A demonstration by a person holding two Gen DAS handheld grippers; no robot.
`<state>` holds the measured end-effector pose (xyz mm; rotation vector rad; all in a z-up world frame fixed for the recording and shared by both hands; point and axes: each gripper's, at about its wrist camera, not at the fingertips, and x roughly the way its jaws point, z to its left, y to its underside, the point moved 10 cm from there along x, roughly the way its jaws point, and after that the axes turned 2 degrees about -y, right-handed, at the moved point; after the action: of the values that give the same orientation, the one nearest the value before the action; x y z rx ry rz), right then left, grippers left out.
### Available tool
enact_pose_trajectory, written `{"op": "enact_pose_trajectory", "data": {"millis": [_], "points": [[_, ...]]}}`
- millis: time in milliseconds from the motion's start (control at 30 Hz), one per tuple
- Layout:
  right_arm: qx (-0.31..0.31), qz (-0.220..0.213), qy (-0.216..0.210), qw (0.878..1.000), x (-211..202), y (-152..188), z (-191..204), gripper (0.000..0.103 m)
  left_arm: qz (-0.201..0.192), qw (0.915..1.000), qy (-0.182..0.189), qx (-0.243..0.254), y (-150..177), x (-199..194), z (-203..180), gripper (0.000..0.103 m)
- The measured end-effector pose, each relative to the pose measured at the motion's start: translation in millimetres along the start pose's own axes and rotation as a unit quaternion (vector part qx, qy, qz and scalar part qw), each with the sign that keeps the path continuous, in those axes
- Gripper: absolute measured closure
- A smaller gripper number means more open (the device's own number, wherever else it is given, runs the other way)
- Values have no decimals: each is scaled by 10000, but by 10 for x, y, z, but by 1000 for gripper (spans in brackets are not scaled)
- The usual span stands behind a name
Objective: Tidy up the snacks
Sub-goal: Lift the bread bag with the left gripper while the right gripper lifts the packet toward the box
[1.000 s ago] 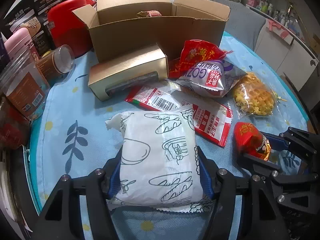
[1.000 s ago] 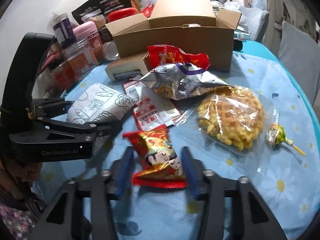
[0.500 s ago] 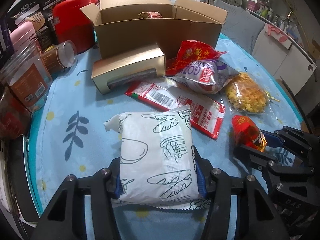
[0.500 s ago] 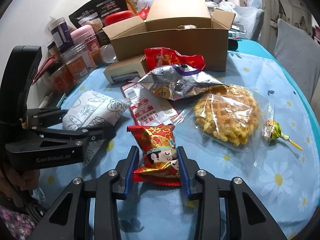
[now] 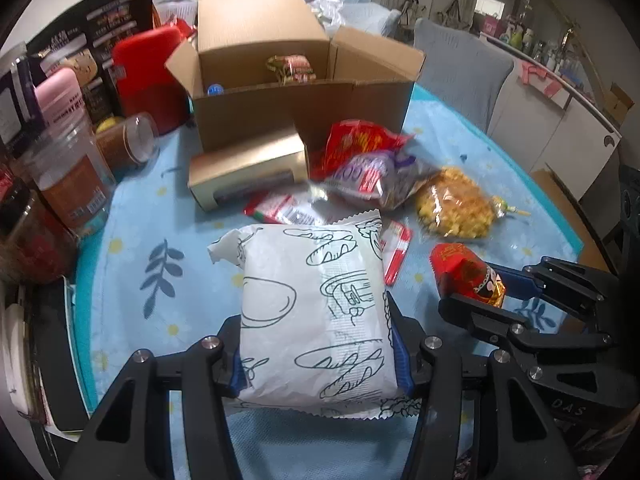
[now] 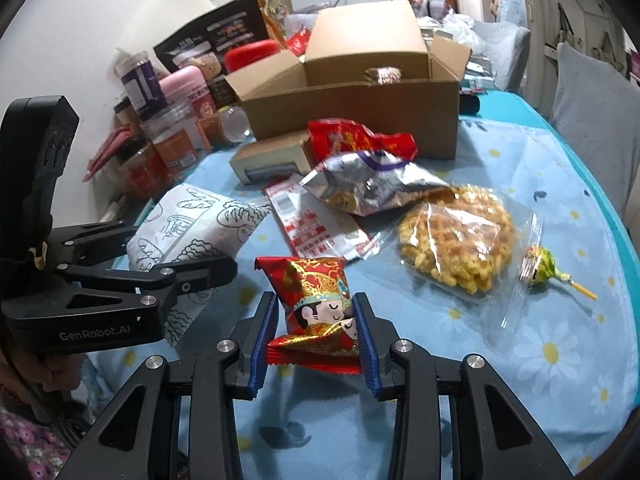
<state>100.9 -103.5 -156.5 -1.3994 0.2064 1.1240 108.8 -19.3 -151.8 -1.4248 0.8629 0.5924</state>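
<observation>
My left gripper is shut on a white bread packet with line drawings, held above the blue tablecloth; it also shows in the right wrist view. My right gripper is shut on a small red and gold snack packet, lifted off the cloth; it shows in the left wrist view. An open cardboard box stands at the back with a snack inside. Loose snacks lie in front: a red bag, a silver bag, a waffle pack, a red-white sachet.
A gold carton lies before the box. Jars, a pink bottle and a red container crowd the left edge. A lollipop lies at the right. A grey chair stands behind the table.
Both grippers have risen with their packets and moved toward the box. The right gripper closed on the red packet and lifted it off the cloth.
</observation>
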Motion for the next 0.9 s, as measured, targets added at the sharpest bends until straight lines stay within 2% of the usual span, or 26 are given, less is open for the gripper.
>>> {"op": "enact_pose_trajectory", "data": {"millis": [400,900], "points": [[-288,-506,-26,9983,-301,-428,119,66,-705,9975,-1,12,-448,-362,-32,49],[-600,-1079,105,9923,-501,-1239,22,66,-1523,9883,-8,119,-1291,-621,-12,49]]}}
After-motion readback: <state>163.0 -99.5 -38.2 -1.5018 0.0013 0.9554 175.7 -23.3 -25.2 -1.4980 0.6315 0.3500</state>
